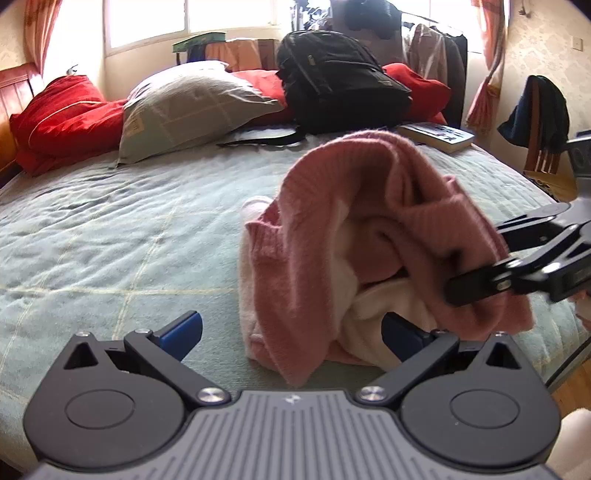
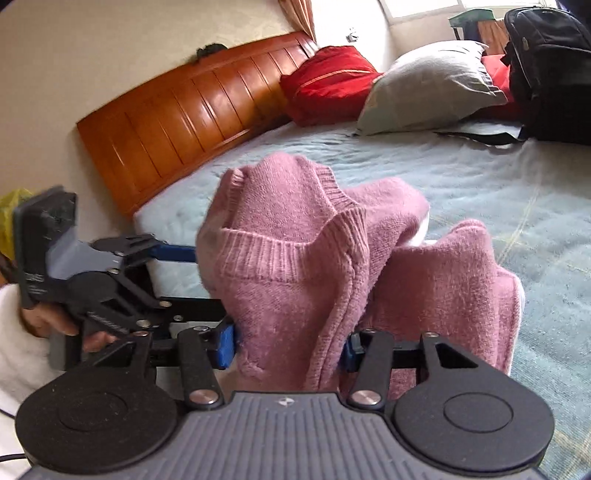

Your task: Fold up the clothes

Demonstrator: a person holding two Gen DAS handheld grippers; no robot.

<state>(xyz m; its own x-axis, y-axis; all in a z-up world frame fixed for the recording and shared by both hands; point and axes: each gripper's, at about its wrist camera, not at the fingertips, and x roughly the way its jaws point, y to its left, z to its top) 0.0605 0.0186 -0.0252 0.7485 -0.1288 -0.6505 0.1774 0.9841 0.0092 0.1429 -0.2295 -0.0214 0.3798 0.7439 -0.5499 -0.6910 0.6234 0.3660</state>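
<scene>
The pink knitted sweater (image 2: 295, 266) hangs bunched, cream inside, over the bed (image 1: 110, 240); right gripper (image 2: 288, 341) jaws pinch it, left gripper (image 1: 291, 328) jaws spread.

Blown-out daylight from the windows (image 1: 229, 18), fisheye-bent edges, slight blur.

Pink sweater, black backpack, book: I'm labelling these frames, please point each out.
pink sweater (image 2: 295, 280): right wrist view, ribbed hem band.
black backpack (image 1: 340, 81): left wrist view, front panel.
book (image 1: 437, 136): left wrist view, cover.
</scene>
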